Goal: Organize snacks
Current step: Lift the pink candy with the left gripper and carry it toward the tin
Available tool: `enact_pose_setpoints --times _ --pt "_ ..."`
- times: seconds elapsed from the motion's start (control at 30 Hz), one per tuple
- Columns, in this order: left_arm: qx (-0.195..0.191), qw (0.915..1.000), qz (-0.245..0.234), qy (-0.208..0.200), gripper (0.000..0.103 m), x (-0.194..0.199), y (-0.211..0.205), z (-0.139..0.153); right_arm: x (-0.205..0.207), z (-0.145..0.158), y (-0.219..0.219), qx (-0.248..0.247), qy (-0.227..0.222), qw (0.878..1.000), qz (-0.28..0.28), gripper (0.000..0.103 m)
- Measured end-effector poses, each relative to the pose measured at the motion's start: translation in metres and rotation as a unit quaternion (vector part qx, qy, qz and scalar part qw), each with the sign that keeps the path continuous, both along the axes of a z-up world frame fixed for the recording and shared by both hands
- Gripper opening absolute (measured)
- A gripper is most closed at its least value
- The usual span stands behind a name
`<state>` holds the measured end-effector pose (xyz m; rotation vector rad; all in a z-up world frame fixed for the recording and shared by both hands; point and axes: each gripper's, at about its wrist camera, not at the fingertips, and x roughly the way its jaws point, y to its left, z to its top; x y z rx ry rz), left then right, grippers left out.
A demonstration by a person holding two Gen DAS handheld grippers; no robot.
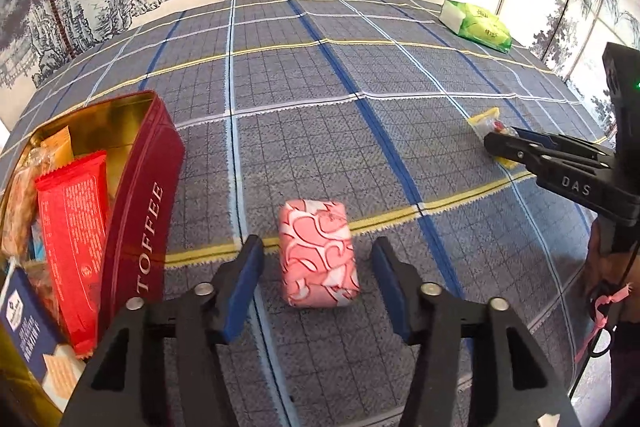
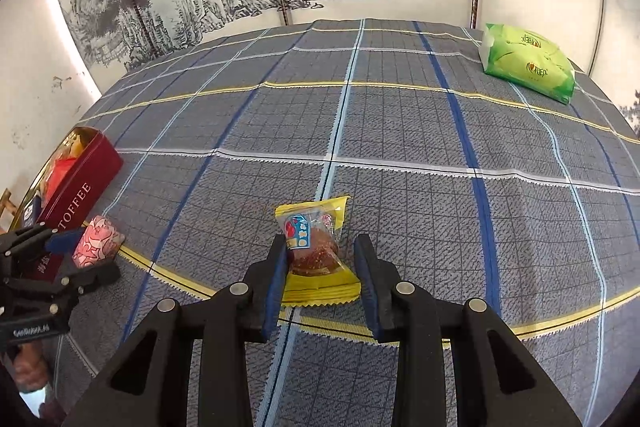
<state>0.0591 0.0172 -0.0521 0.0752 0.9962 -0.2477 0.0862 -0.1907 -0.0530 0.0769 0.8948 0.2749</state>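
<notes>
— Where is the pink soft packet with white swirls (image 1: 318,253)?

— It lies on the grey checked tablecloth (image 1: 320,87), between the blue pads of the left gripper (image 1: 318,259), beside the dark red "TOFFEE" tin (image 1: 148,195). The pads stand apart from it, released.

— And the right gripper (image 2: 320,259)?

— Its fingers stand on both sides of the yellow-edged clear cake wrapper (image 2: 316,251). The left pad touches it; a real grasp I cannot tell.

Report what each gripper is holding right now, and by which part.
Nothing is gripped. The left gripper stands open around the pink-wrapped snack, pads clear. The right gripper brackets the yellow-wrapped pastry; its left pad nears the wrapper, but no squeeze shows.
</notes>
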Motion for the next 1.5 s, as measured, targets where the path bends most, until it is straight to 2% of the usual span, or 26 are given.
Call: enact_pose_setpoints --times 0.07,0.1,0.27,0.33,0.47,0.57,0.8,1.0,1.17,1.5 --pt "0.004 1.0000 0.002 0.000 0.030 0.004 0.000 0.000 0.000 0.000 0.000 0.003 0.000 1.000 0.000 0.034" --pt "0.004 1.0000 0.002 0.000 0.025 0.005 0.001 0.001 0.000 0.000 0.000 0.004 0.001 1.000 -0.001 0.034" --pt "0.001 0.9999 0.012 0.001 0.025 0.003 0.003 0.002 0.001 -0.001 -0.006 0.022 0.003 1.000 -0.007 0.034" --pt "-0.016 0.9998 0.011 0.005 0.025 0.000 0.004 0.003 0.000 -0.001 -0.005 0.023 0.003 1.000 -0.008 0.034" --pt "-0.021 0.9996 0.011 -0.016 0.025 -0.003 0.006 0.007 -0.001 -0.001 -0.003 0.017 0.002 1.000 -0.010 0.034" --pt "-0.042 0.9985 0.012 -0.033 0.025 -0.003 0.013 0.009 -0.001 -0.001 -0.002 0.017 0.002 1.000 -0.011 0.034" --pt "-0.020 0.9969 -0.001 -0.076 0.025 -0.001 0.008 0.012 -0.001 0.000 0.000 0.010 0.002 1.000 -0.014 0.034" --pt "-0.015 0.9964 -0.013 -0.082 0.025 -0.002 0.003 0.012 -0.001 0.000 0.001 0.004 0.001 1.000 -0.017 0.034" --pt "-0.003 0.9955 -0.001 -0.094 0.025 -0.005 0.004 0.014 0.000 0.000 0.004 -0.005 0.000 1.000 -0.018 0.035" --pt "0.005 0.9938 -0.008 -0.111 0.025 -0.015 0.001 0.018 0.000 0.000 0.006 -0.013 0.000 1.000 -0.019 0.036"
